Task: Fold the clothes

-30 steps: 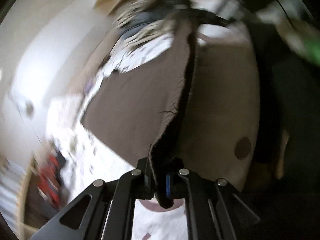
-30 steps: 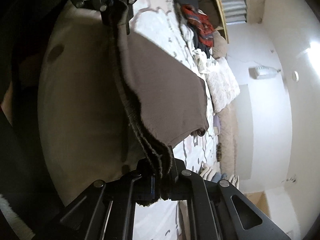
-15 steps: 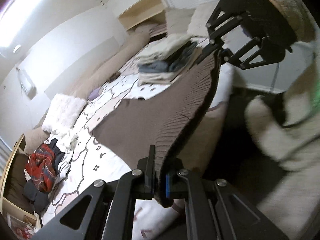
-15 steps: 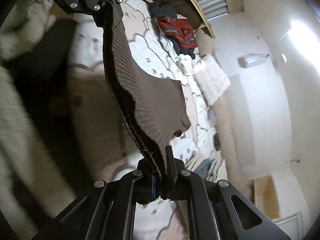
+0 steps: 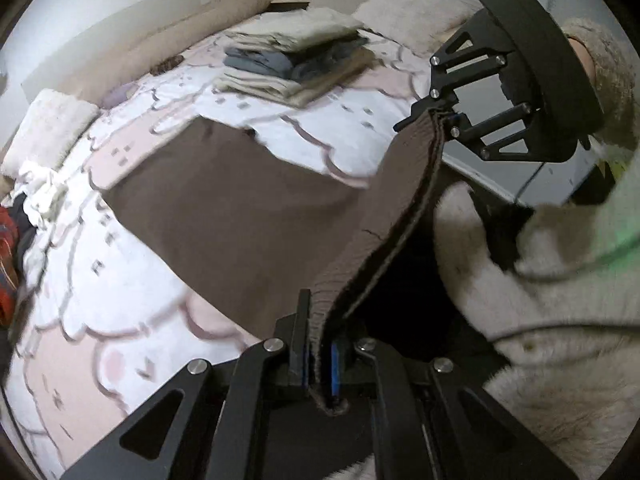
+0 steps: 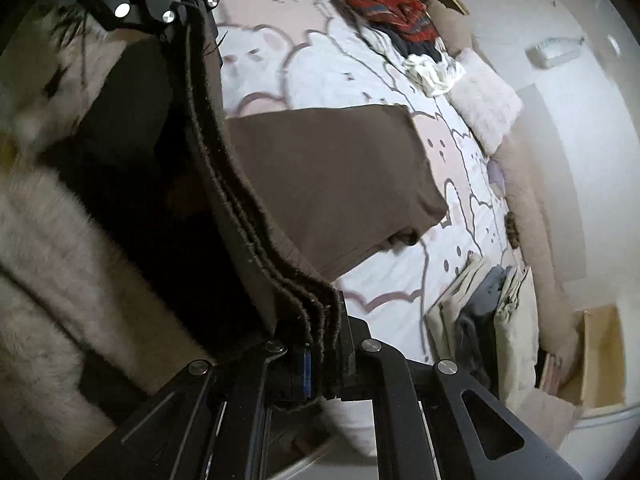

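Left gripper (image 5: 320,364) clamped tight on the ribbed hem of a brown knit garment (image 5: 240,216), several layers pinched between the pads. Right gripper (image 6: 324,364) likewise closed on the same hem at its other end; also seen from the left wrist view, top right (image 5: 438,110). Hem stretched taut between the two grippers, lifted off the bed (image 5: 120,300), at the bed's near edge. Rest of the garment drapes down and lies flat on the bedspread, its far end reaching toward the middle of the bed. Folded stack of clothes (image 5: 296,64) sits further in toward the far side, apart from the brown garment. Pile of unfolded clothes, red plaid on top (image 6: 396,20), at one end of the bed near a fluffy white pillow (image 6: 486,108). Person's fuzzy cream sleeve (image 5: 560,280) behind the left gripper, blurred.
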A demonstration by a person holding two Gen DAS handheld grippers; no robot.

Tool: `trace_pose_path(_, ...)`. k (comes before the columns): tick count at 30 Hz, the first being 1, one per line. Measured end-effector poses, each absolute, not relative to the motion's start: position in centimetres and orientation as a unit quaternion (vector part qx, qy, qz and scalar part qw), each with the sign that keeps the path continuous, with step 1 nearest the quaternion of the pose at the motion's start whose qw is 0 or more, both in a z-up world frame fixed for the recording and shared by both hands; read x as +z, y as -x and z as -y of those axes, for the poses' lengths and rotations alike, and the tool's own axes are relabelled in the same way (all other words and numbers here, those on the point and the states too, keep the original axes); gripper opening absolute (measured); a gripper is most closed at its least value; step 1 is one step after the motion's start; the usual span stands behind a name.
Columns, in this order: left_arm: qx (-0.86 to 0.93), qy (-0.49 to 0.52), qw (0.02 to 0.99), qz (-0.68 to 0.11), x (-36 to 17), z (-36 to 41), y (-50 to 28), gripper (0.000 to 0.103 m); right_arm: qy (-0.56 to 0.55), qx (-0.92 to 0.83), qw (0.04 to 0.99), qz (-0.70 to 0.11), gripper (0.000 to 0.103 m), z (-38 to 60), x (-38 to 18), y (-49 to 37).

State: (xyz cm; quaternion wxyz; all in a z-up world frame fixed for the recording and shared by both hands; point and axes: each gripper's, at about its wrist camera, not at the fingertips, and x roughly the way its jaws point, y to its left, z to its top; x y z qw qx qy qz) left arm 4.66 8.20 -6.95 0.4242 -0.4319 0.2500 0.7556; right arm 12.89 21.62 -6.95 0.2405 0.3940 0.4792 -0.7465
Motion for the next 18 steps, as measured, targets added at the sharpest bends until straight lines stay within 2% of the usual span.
trace_pose_path(4,0.755,0.454,0.402,-0.249,-4.6,-8.8,2.3,0.008,-0.395,-0.762,0.250,-0.448,0.007,-21.9,-3.4,-5.8)
trace_pose_path(7,0.754,0.468,0.378,-0.263,-4.3,-9.3,8.7,0.008,-0.414,-0.757,0.252,-0.438,0.007,-21.4,-2.8,0.8)
trace_pose_path(13,0.727,0.526,0.352,-0.266,-8.6,-10.4,19.1,0.009,-0.459,-0.737,0.258,-0.423,0.007,-20.6,-6.1,12.9)
trace_pose_path(18,0.703,0.572,0.342,-0.248,-13.3,-10.6,26.8,0.009,-0.506,-0.709,0.273,-0.408,0.007,-20.0,-10.9,20.8)
